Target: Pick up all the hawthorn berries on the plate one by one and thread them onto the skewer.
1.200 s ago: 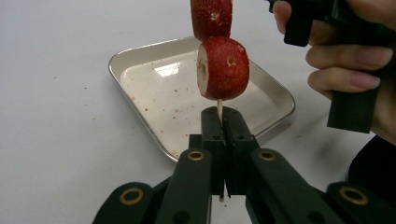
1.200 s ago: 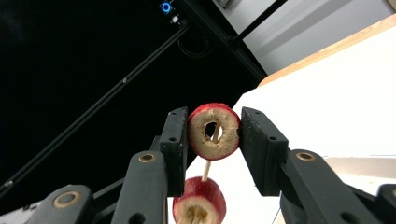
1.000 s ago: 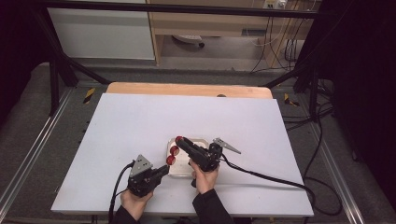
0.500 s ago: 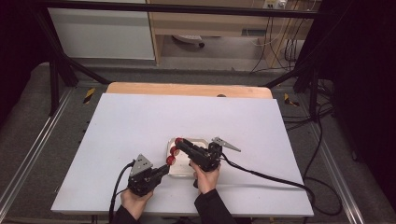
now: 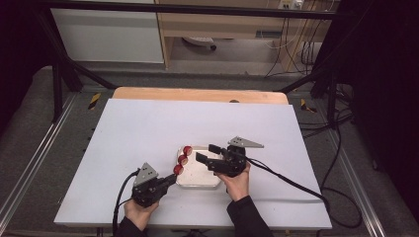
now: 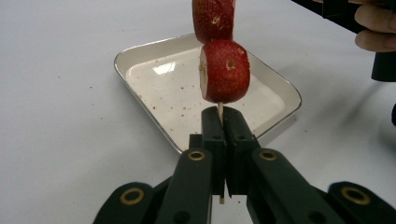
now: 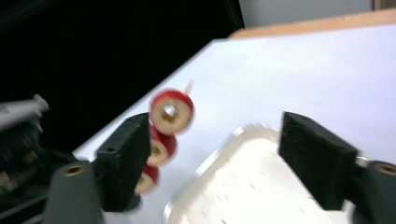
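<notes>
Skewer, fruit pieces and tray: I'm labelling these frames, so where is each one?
skewer [image 6: 219,110]: left gripper view, bare stick just above the shut fingers.
fruit pieces [image 5: 183,159]: high view, middle red piece of three.
tray [image 6: 140,95]: left gripper view, left rim.

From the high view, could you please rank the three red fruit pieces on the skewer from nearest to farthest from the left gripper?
Measured from the left gripper:
1. Lowest fruit piece, just beyond the jaws, at the tray's left edge.
2. Middle fruit piece, farther up the skewer.
3. Top fruit piece, at the skewer's far end.
</notes>
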Motion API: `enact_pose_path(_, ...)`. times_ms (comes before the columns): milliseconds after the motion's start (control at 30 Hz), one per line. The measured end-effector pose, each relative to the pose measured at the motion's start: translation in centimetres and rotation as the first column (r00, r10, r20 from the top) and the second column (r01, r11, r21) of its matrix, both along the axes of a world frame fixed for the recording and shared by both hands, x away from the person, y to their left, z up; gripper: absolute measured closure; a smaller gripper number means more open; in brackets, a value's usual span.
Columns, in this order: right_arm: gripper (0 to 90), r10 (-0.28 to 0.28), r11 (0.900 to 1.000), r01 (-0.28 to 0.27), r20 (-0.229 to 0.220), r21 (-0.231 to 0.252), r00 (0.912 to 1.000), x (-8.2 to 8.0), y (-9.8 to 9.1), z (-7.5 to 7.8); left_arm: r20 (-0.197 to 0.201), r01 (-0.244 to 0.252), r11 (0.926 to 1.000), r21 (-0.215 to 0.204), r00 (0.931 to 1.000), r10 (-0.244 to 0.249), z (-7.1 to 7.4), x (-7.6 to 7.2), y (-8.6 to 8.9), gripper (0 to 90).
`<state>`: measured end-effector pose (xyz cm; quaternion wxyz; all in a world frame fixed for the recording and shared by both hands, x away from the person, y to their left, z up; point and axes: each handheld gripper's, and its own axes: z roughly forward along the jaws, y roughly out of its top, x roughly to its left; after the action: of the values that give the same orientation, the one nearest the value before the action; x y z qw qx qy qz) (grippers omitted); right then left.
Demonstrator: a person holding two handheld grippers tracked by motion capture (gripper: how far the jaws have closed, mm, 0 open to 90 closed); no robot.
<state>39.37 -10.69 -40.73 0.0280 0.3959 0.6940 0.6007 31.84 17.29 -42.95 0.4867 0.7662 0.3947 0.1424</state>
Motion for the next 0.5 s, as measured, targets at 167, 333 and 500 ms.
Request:
enact_pose_path(167,13.6,0.023,0.9935,-0.024,-0.004,-0.111,0.9997,0.1,-1.6,-0.5,-0.006,0.023,0.9996,0.014,0.9997,-0.023,0.2,0.1,0.1,88.5)
enact_pose_path(333,6.2,0.032,0.9766,-0.033,-0.005,-0.213,0.9995,-0.1,-3.6,-1.3,-0.015,0.036,0.999,0.028,0.9993,-0.035,0.5,0.3,0.4,88.4)
enact_pose_path(500,2.3,0.035,0.951,-0.026,0.023,-0.308,0.9991,-0.4,-5.6,-1.9,-0.026,0.056,0.9973,0.047,0.9982,-0.055,0.9,0.6,0.7,88.4)
